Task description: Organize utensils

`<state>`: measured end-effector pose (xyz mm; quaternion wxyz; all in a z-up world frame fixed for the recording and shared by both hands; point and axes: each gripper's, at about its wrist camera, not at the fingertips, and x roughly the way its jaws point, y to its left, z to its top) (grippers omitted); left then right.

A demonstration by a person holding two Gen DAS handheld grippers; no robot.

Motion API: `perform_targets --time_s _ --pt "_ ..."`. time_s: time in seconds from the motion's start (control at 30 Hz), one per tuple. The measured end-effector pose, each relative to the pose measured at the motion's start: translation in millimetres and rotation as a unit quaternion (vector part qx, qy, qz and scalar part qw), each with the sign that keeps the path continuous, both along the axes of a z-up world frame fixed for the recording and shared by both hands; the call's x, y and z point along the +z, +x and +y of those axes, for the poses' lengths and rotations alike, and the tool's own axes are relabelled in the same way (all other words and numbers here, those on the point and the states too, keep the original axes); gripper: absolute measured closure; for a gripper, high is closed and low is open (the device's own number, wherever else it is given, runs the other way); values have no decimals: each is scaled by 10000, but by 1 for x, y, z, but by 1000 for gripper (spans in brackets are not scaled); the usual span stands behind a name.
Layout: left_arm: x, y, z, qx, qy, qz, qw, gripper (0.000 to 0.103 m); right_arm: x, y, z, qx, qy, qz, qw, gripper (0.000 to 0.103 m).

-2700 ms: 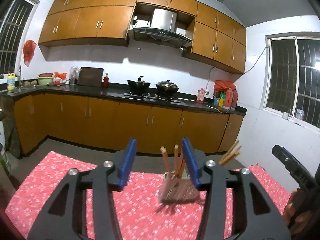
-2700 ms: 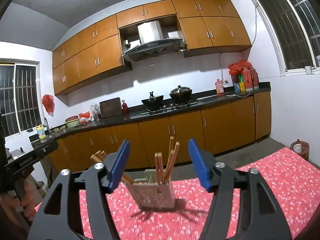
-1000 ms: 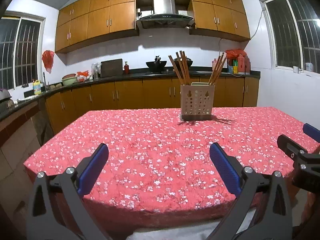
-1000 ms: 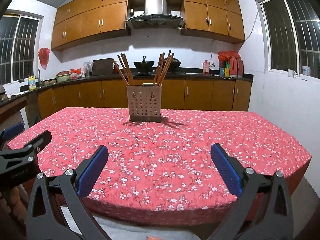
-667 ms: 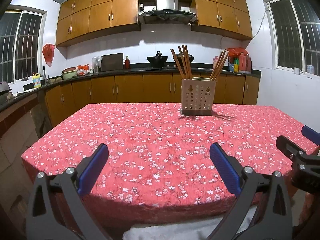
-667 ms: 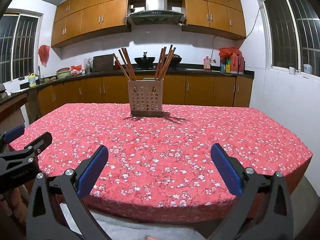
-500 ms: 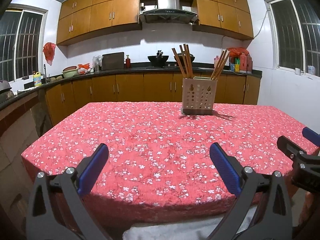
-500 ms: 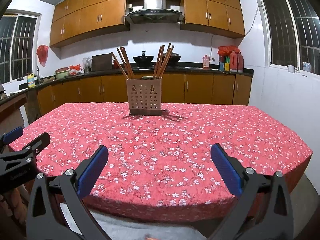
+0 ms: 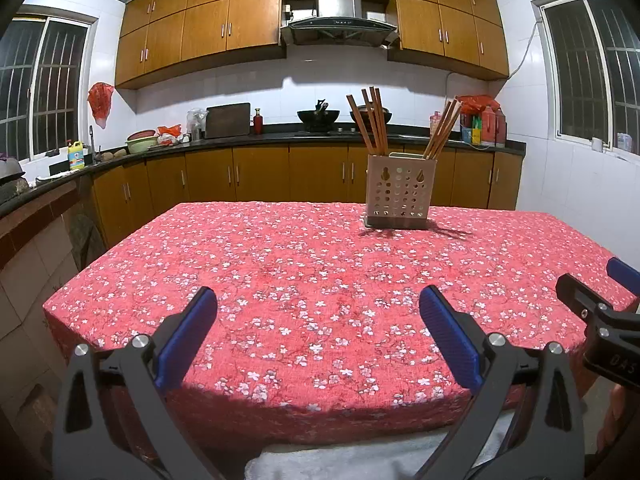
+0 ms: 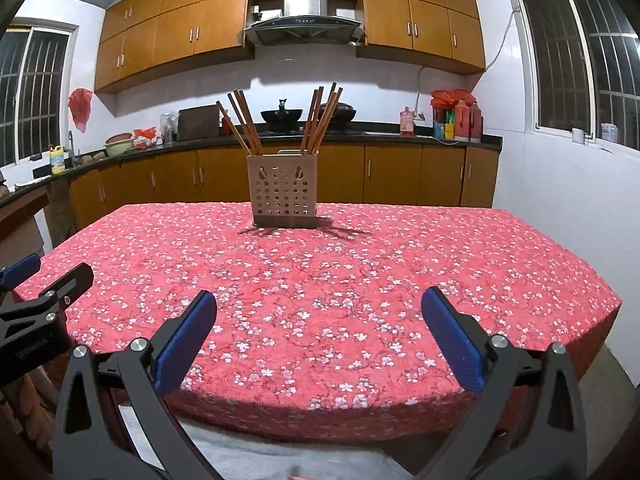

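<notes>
Here both the left hand-held gripper [image 9: 318,312] and right hand-held gripper [image 10: 319,316] gape empty, well short of the chopstick holder [image 10: 283,190].

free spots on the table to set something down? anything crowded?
Nearly the whole red floral tablecloth is bare: the wide stretch from the near edge up to the perforated chopstick holder, plus both side margins left and right of it. Only the holder's spot, toward the far edge, is taken, with chopsticks fanning outward above it.
</notes>
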<state>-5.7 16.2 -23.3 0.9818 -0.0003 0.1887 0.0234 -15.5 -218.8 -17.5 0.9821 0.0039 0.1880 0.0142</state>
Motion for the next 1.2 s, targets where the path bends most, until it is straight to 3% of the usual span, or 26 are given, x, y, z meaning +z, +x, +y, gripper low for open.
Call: perform_targets --time_s 1.2 --pt "-3 -1 -4 -6 -22 31 10000 4 0 0 0 1 5 5 10000 2"
